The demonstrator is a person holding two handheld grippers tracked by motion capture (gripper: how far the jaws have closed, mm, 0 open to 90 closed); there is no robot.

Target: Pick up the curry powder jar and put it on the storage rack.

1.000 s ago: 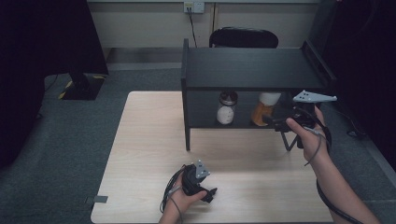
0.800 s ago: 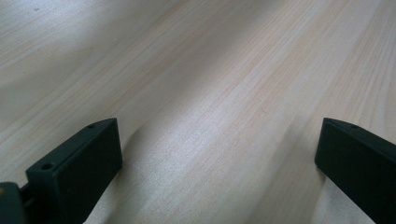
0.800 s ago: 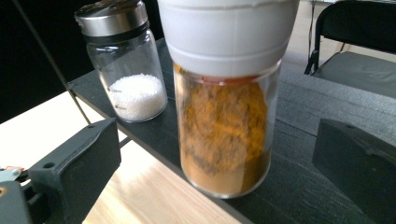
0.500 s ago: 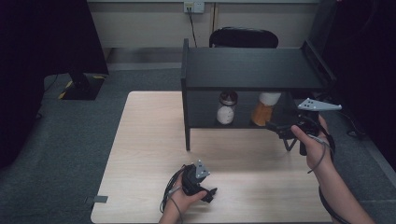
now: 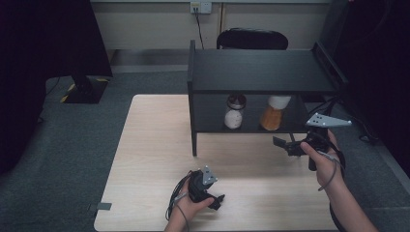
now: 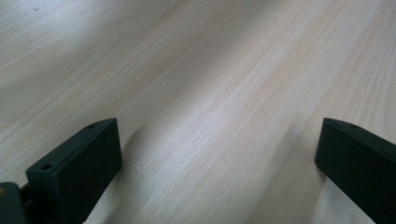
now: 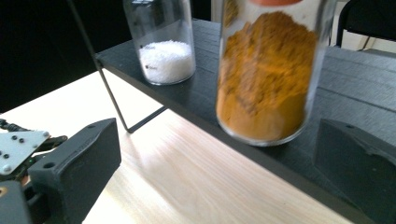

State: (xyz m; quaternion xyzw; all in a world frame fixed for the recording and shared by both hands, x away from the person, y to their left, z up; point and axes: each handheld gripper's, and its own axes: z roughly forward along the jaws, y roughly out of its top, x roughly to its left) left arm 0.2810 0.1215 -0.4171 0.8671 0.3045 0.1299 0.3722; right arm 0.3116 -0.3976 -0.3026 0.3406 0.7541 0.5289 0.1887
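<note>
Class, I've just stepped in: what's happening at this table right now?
A person works at a wooden table with a gripper in each hand. The right gripper is open and empty, just in front of a black shelf, facing the jar of orange powder on the lower board. A jar of white grains stands to that jar's left on the same board. The left gripper rests low near the table's front edge, jaws open over bare wood, holding nothing.

Jars on shelf: partly obscured

Orange-powder jar (image 7: 270,74), ahead between the right gripper (image 7: 219,154) fingers, was cut off at the top edge; white-grain jar (image 7: 161,39) likewise. Both lids were tucked under the shelf top (image 5: 261,72).
</note>
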